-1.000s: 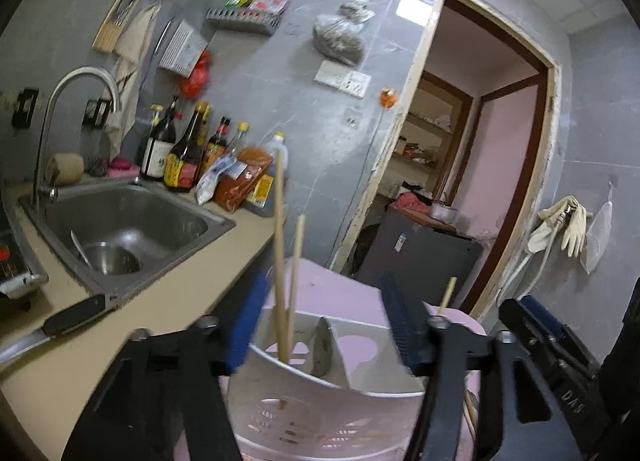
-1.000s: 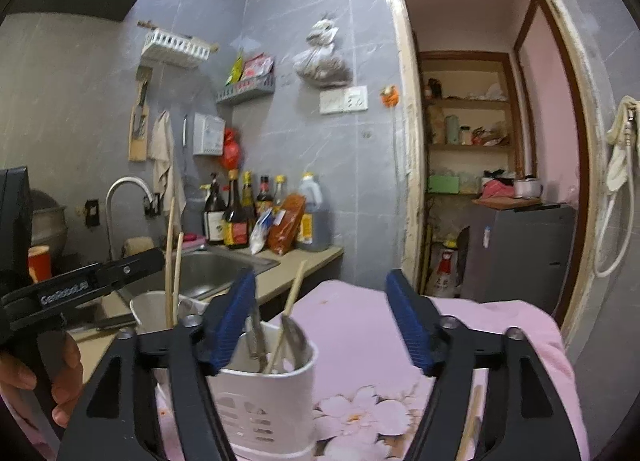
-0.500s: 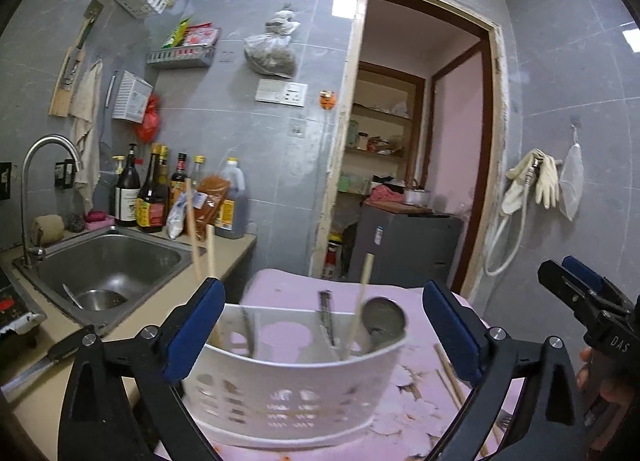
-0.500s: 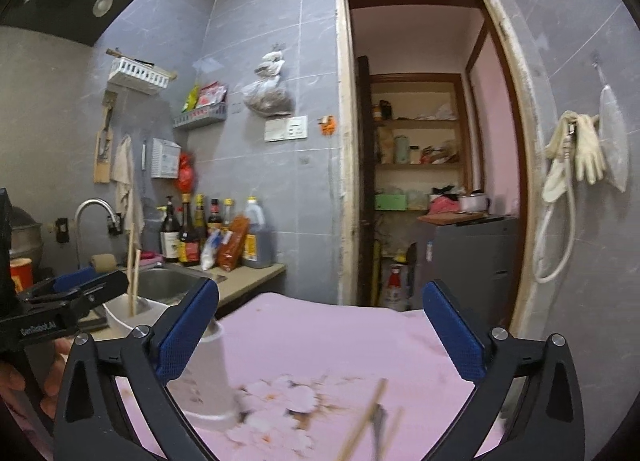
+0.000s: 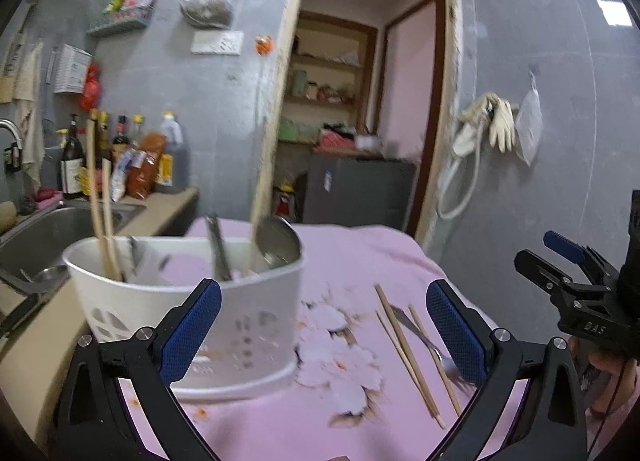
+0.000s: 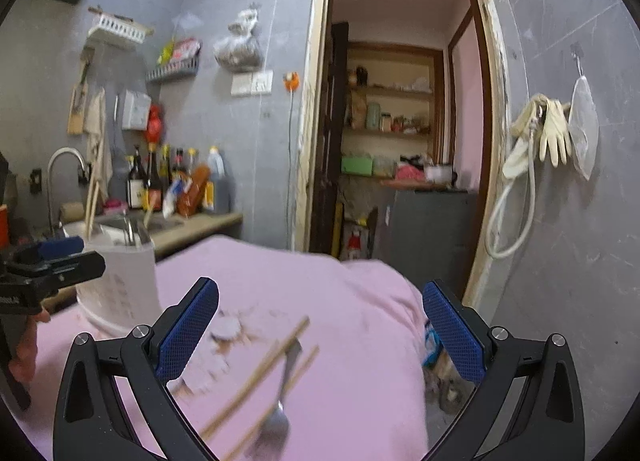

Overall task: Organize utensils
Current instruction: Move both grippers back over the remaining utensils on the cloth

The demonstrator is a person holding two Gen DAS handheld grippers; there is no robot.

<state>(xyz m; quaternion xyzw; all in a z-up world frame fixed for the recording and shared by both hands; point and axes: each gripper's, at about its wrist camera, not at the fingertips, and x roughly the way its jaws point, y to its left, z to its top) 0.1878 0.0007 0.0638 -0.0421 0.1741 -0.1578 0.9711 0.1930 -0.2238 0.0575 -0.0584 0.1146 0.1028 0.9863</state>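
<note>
We see our left claw (image 5: 323,331) spread wide with nothing between its blue pads, and our right claw (image 6: 320,331) equally wide and empty. The white utensil holder (image 5: 192,309) stands on the pink cloth-covered surface (image 5: 360,253), just ahead of the left claw's left pad, at the surface's edge beside the sink (image 5: 44,229). Upright in it are 2 chopsticks (image 5: 100,217) in the left compartment, plus another chopstick and metal utensils further right. Loose on the cloth, apart from the holder, lie 3 chopsticks (image 5: 404,349) and a metal spoon (image 6: 276,423) across them, in front of the right claw. In the left view, the right claw sits at the far right.
</note>
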